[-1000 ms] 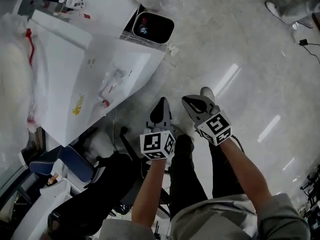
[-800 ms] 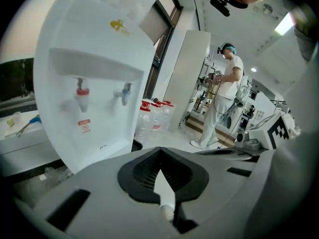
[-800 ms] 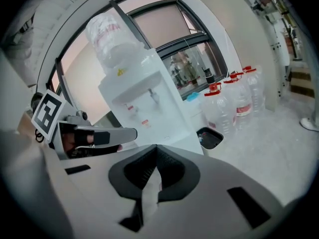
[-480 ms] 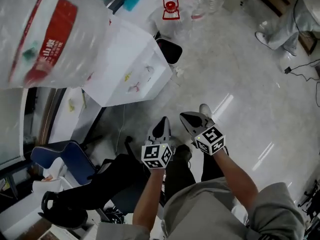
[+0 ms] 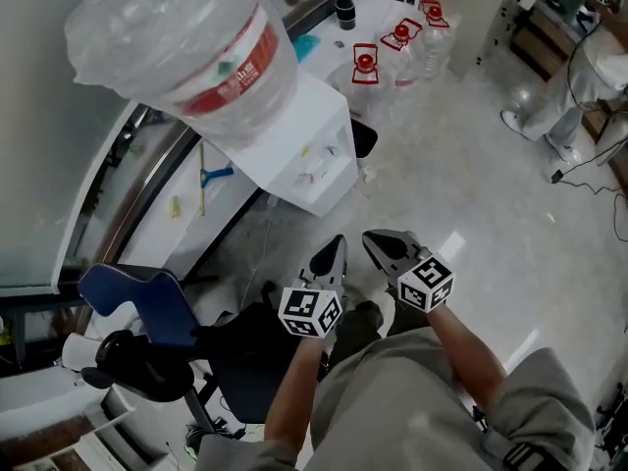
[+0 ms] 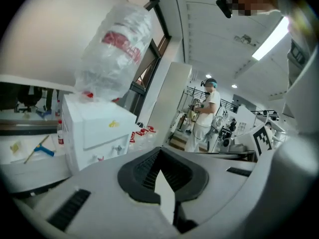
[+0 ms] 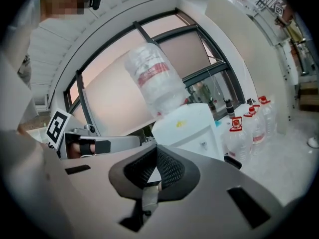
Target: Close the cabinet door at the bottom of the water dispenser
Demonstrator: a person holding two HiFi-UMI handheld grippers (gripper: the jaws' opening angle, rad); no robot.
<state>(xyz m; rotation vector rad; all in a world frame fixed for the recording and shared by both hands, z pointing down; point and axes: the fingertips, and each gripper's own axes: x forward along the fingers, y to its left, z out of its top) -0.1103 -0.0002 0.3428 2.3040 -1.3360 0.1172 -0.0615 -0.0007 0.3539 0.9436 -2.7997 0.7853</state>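
The white water dispenser [image 5: 306, 155] stands at upper centre of the head view, with a big clear bottle [image 5: 191, 47] on top. Its taps face the floor side; the bottom cabinet door is hidden from here. My left gripper [image 5: 334, 247] and right gripper [image 5: 379, 240] are side by side over the floor, well short of the dispenser, both shut and empty. In the left gripper view the dispenser [image 6: 94, 133] sits left of the shut left gripper [image 6: 162, 176]. Beyond the shut right gripper [image 7: 152, 183], the right gripper view shows the dispenser [image 7: 189, 128] and its bottle [image 7: 154, 81].
Several red-capped water bottles [image 5: 392, 52] and a black bin [image 5: 362, 137] stand beside the dispenser. A blue chair [image 5: 137, 297] and a black seat [image 5: 147, 366] are at my left. A person in white [image 5: 579, 86] stands at far right. A window ledge [image 5: 172, 209] runs behind the dispenser.
Both grippers have risen together, staying shut and side by side. The head view has climbed too, so the dispenser now shows from above with its bottle in full.
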